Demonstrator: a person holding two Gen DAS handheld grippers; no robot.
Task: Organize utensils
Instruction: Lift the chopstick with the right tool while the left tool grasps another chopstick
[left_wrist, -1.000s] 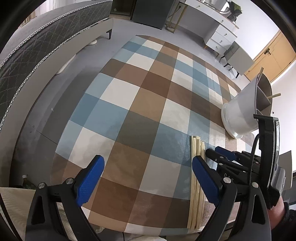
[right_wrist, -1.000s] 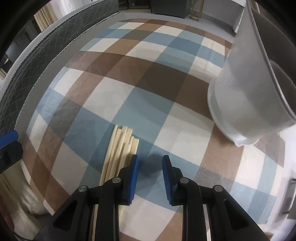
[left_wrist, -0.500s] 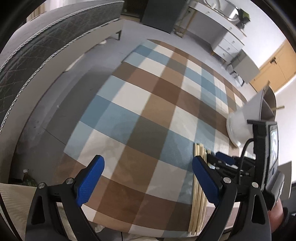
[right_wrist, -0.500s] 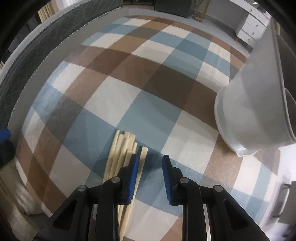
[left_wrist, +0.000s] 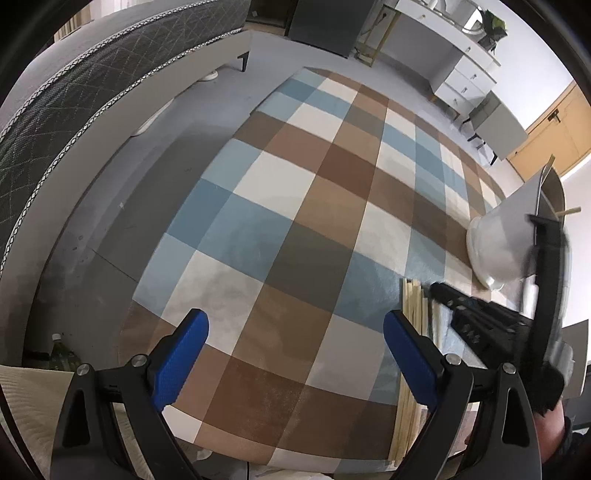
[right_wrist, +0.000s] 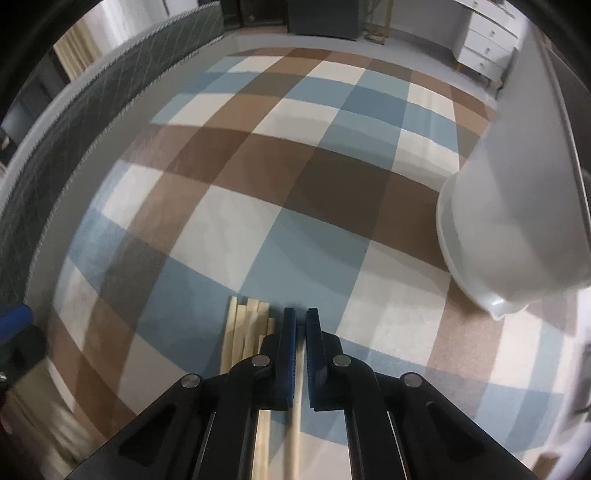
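Right wrist view alone shows the right gripper (right_wrist: 301, 328), angled steeply down, just closed on one chopstick (right_wrist: 295, 424), while the left gripper (left_wrist: 295, 354) hangs wide open.

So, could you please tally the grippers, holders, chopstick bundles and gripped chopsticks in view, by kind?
grippers: 2, the left gripper open, the right gripper with jaws that have just been closing
white holder: 1
chopstick bundle on the cloth: 1, sticks overlapping, not counted singly
gripped chopstick, between the right pads: 1
Total: 5
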